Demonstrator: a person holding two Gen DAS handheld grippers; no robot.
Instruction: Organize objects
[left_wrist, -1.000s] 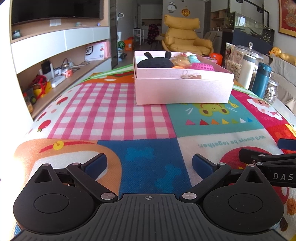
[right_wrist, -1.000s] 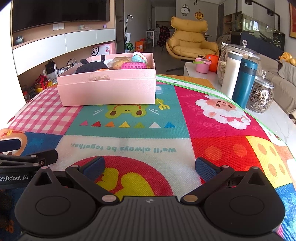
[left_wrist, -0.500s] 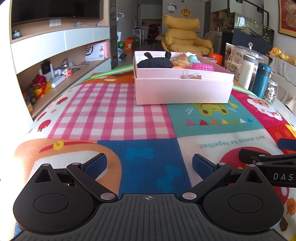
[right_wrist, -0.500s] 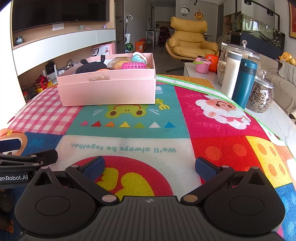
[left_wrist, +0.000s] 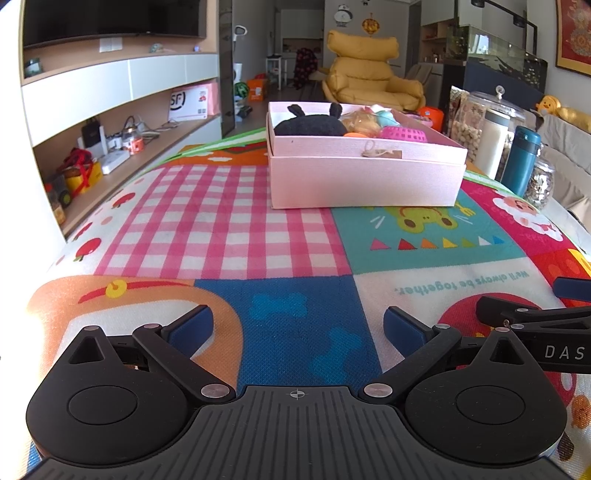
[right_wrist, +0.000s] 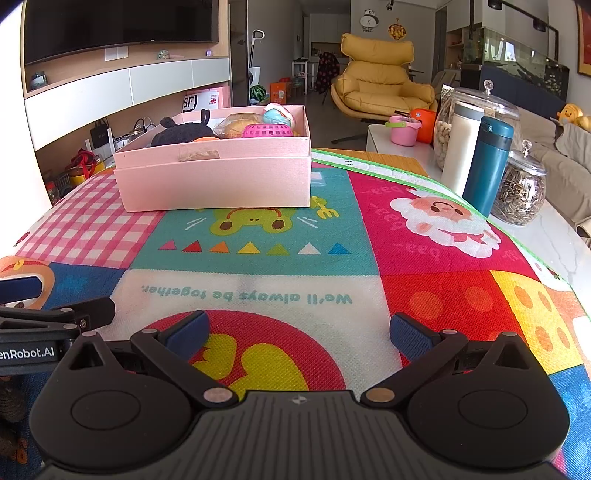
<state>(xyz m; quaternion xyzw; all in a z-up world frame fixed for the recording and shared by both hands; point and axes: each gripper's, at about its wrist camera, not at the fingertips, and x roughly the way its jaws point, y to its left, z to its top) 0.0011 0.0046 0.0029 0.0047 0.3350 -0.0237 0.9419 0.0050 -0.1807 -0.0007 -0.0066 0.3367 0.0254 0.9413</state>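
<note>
A pink box (left_wrist: 364, 177) stands at the far side of the colourful play mat (left_wrist: 229, 229); it also shows in the right wrist view (right_wrist: 218, 181). Inside lie a black plush toy (left_wrist: 310, 123), a pink basket (left_wrist: 406, 133), a bagged bun (right_wrist: 236, 125) and a pale blue toy (right_wrist: 277, 113). My left gripper (left_wrist: 298, 326) is open and empty, low over the mat's near edge. My right gripper (right_wrist: 300, 331) is open and empty beside it. Each gripper's fingers (left_wrist: 532, 314) show at the edge of the other's view.
A teal flask (right_wrist: 487, 166), a white bottle (right_wrist: 460, 147) and glass jars (right_wrist: 522, 188) stand on the white table at the right. A pink toy bucket (right_wrist: 402, 129) is behind. Shelves (left_wrist: 110, 147) run along the left. A yellow armchair (right_wrist: 380, 88) is far back.
</note>
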